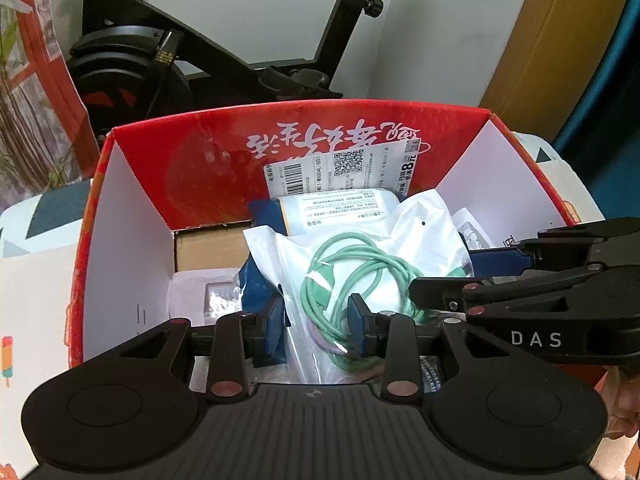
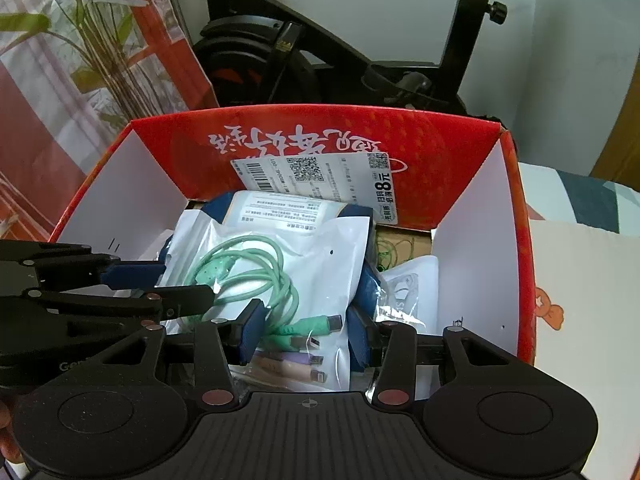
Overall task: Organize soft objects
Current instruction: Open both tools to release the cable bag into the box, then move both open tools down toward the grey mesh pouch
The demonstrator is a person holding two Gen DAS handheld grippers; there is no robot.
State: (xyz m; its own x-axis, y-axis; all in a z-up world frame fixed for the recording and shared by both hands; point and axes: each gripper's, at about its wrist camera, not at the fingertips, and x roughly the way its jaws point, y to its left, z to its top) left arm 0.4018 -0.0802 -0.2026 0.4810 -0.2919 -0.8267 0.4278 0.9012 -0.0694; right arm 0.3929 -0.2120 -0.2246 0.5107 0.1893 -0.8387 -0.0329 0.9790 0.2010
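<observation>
Left wrist view: one clear bag (image 1: pixel 360 256) of green cable lies atop the pile in the red box (image 1: pixel 92 216), its near end hidden behind the left gripper (image 1: pixel 316 330), jaws apart astride it. Right wrist view: right gripper (image 2: pixel 306 336), jaws likewise apart astride the bag; an exercise bike (image 2: pixel 320 48) stands behind the box.

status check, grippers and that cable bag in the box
Left hand-held gripper and right hand-held gripper both straddle the bagged green cable, grip unclear. Bag inside red box. Other packets crowd it.
</observation>
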